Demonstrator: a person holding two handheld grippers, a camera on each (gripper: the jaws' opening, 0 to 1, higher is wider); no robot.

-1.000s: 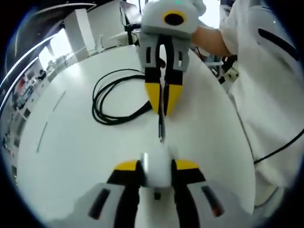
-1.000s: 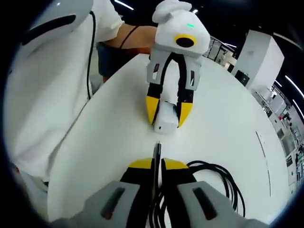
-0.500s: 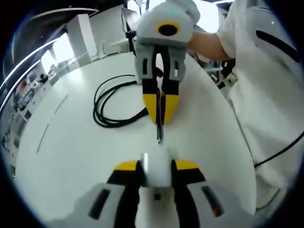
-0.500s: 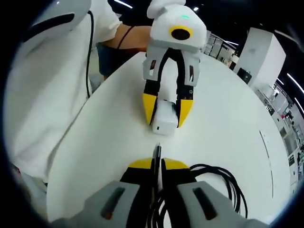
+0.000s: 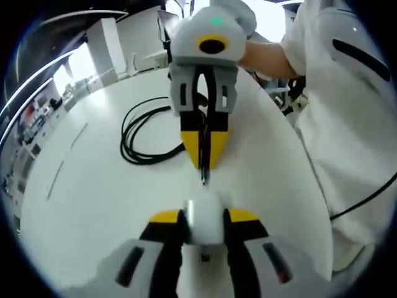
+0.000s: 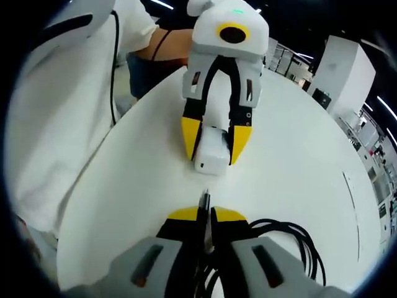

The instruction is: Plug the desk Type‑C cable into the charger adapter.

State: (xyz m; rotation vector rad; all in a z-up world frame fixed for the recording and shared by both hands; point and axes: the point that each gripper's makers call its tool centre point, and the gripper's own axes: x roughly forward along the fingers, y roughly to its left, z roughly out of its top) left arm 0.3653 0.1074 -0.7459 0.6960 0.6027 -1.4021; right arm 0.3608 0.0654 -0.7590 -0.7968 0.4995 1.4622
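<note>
A round white table carries the work; a person in white clothing stands at its edge. The left gripper is pressed onto a white charger adapter, a smooth rounded block held between its yellow-tipped jaws. The right gripper pinches the black Type-C cable just behind its plug. The plug tip points at the adapter face, very close, not seated. The cable's coiled slack lies behind the right gripper.

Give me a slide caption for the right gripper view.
Right tongs aim the Type-C cable plug at the white charger adapter clamped in the left tongs.
</note>
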